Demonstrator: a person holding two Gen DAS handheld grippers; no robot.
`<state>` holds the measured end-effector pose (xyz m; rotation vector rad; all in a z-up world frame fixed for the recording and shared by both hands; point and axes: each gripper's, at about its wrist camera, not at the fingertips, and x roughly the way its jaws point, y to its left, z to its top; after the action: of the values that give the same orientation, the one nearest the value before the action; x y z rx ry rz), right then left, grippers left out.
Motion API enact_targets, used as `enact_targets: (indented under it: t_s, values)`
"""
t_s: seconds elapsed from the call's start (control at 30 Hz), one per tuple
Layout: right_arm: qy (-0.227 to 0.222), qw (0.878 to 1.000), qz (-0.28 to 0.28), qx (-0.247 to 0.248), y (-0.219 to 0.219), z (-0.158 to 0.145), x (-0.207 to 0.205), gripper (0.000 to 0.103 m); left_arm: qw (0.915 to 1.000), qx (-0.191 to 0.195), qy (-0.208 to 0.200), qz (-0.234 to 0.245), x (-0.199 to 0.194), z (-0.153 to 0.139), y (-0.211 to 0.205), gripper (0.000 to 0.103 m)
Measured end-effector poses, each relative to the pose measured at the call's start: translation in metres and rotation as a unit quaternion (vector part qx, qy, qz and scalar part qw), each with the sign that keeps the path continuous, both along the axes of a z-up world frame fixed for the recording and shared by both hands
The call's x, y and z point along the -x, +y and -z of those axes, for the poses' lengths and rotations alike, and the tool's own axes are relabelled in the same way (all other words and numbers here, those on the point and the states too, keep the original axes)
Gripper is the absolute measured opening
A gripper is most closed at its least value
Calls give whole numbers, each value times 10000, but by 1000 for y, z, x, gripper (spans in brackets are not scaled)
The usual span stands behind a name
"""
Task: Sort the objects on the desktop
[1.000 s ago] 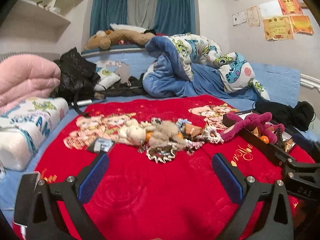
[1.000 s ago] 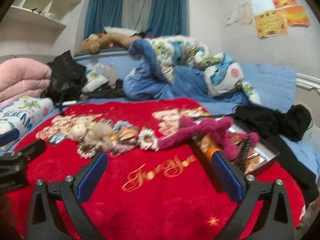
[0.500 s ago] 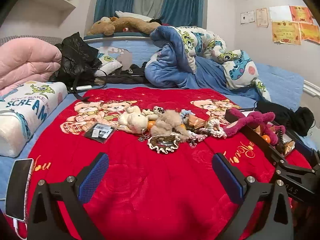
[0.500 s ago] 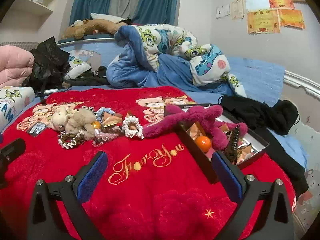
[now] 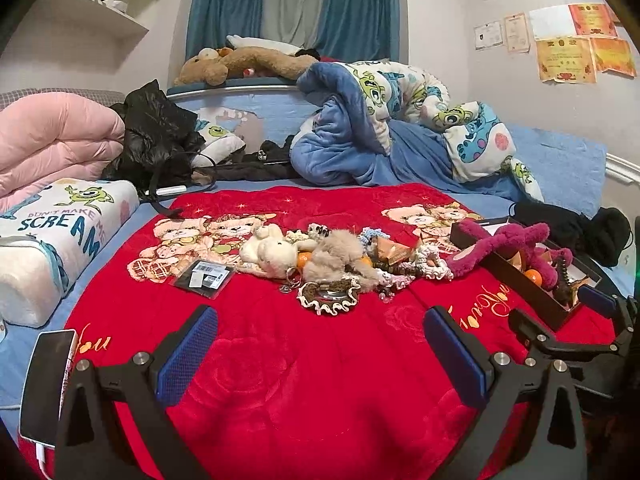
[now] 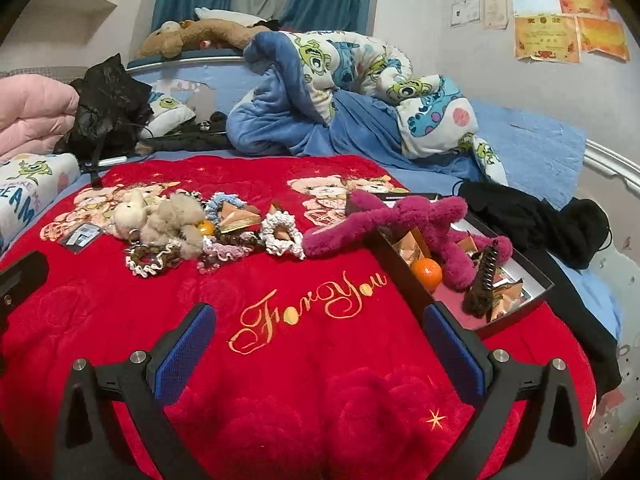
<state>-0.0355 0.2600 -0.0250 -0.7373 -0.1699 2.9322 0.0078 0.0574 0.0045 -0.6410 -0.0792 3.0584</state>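
- I'm looking across a bed covered by a red blanket (image 5: 280, 360) with teddy-bear prints and gold "For You" lettering; a crumpled blue cartoon quilt (image 5: 400, 120) lies behind it.
- The things to sort sit in a loose pile (image 5: 340, 264) mid-blanket: a cream plush toy (image 5: 272, 254), a tan furry toy (image 5: 340, 258), scrunchies and small orange items, all touching or overlapping.
- A frilled scrunchie (image 5: 329, 298) lies at the pile's near edge.
- A dark barcode card (image 5: 205, 274) rests just left of the pile, apart from it.
- A magenta plush toy (image 6: 404, 220) drapes over the rim of a black box (image 6: 516, 316) on the right; part of it lies on the blanket, part inside.
- In the box I see an orange ball (image 6: 427, 272) and a dark hair claw (image 6: 482, 280).
- My left gripper (image 5: 320, 352) hovers over bare blanket short of the pile, jaws wide apart, holding nothing.
- My right gripper (image 6: 320, 352) hovers near the lettering, jaws likewise spread and unloaded, its right finger just beside the box.
- A phone (image 5: 48, 384) lies at the blanket's left edge.
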Motion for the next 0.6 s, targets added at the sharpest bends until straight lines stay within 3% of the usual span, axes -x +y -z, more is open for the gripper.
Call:
enact_targets:
  t_s: [0.6]
  values:
    - [-58,9998,4,-187,-7,1,1,103,10000,11,27,-7,-2,-1,2,103]
